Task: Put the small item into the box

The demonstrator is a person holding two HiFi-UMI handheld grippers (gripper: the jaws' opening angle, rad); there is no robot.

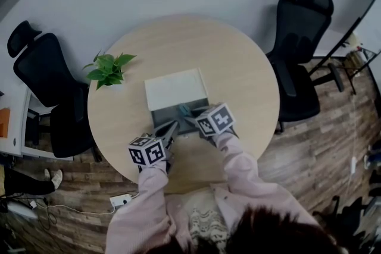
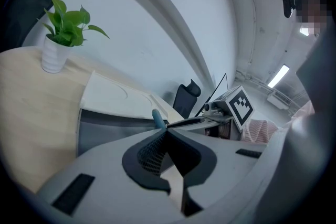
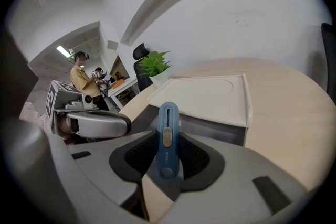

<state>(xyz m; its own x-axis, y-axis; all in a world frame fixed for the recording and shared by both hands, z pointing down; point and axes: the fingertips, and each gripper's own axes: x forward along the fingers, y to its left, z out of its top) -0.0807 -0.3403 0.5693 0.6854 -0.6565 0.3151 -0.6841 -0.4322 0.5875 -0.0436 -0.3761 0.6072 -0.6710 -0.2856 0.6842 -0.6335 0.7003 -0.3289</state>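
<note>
A slim blue cutter-like item [image 3: 167,139] stands upright between the pads of my right gripper [image 3: 168,152], which is shut on it. The open grey box [image 1: 168,113] lies mid-table with its white lid [image 1: 176,88] resting over the far part. In the head view the right gripper [image 1: 189,113] holds the blue item [image 1: 184,110] at the box's near right edge. My left gripper [image 1: 173,127] sits at the box's near edge. Its jaws meet with nothing between them [image 2: 167,132]. Beyond them show the blue item [image 2: 157,117] and the box wall [image 2: 105,131].
A potted green plant [image 1: 109,68] stands at the table's left, left of the box. Black office chairs stand at the left [image 1: 44,77] and right [image 1: 300,38] of the round wooden table [image 1: 238,68]. People stand far off in the room [image 3: 83,76].
</note>
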